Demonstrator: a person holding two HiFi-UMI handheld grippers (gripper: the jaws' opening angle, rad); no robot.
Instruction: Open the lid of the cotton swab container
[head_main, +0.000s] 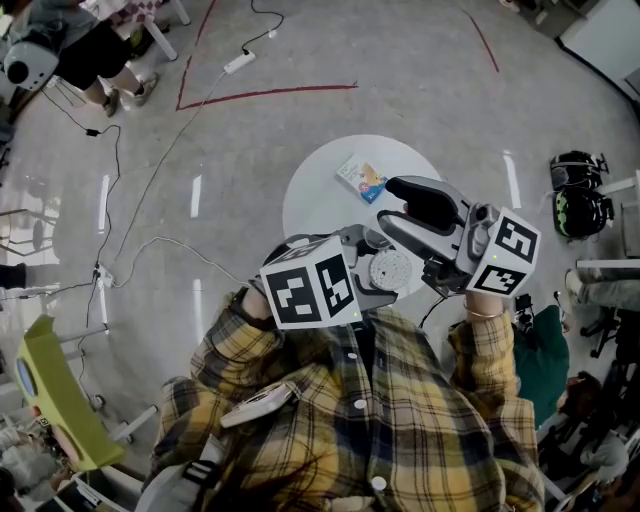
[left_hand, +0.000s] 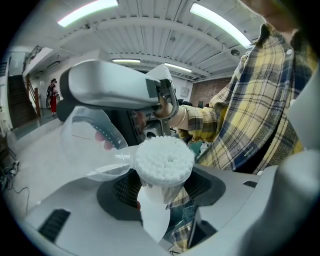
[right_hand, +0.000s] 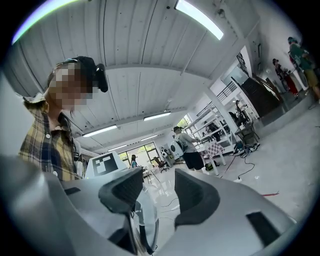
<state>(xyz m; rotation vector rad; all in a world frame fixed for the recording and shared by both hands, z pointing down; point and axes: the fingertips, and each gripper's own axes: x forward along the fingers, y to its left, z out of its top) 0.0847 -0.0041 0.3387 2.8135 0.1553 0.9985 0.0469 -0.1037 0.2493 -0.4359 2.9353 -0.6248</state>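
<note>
Clamped in the left gripper (left_hand: 160, 196): clear cotton swab container (left_hand: 164, 160), both dark pads pressed on its sides, mouth tipped toward that gripper's camera, packed white swab tips on show. Held in the air close to the chest in the head view, above the near rim of the round white counter (head_main: 318, 205), not resting on it. Lid (left_hand: 91, 146) already swung open, clear, hanging off the container's rim at the left of the left gripper view, joined there by a thin hinge strip. Right gripper (right_hand: 160, 194) set at the far side of the container, roughly level, jaws apart with a plain gap between the pads. In the right gripper view, clear lid edge low between those jaws, tight beside the left-hand pad; touching or just short of it, hard to tell through the lens distortion, no squeeze from both pads seen. In the left gripper view, one grey jaw of the right gripper stretched above the lid. In the head view, left marker cube (head_main: 305, 290) and right marker cube (head_main: 505, 252) facing up. On the counter, beyond both grippers: small printed box (head_main: 361, 179), lying flat. Yellow plaid shirt (head_main: 400, 430) filling the bottom of the head view. Grey floor (head_main: 300, 60) around the counter, red tape line (head_main: 270, 93) on it.
</note>
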